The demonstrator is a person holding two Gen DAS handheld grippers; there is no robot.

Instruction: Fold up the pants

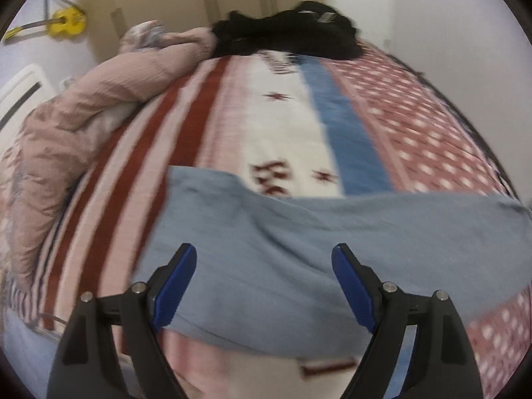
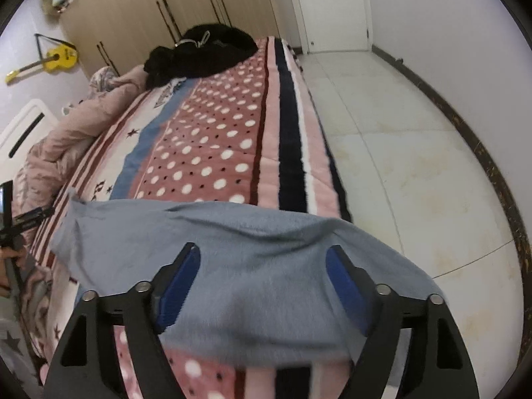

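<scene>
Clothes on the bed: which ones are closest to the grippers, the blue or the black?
The blue pants. They lie spread right under both open grippers, left gripper and right gripper. The black clothes sit piled at the bed's far end.

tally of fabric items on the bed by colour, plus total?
Grey-blue: 1, the pants lying across the near end, under both open tongs
Black: 1, the clothing heap at the far end
Dusty pink: 1, the bunched comforter along the left side
Patterned red, pink, white, blue: 1, the blanket covering the bed
Total: 4
</scene>
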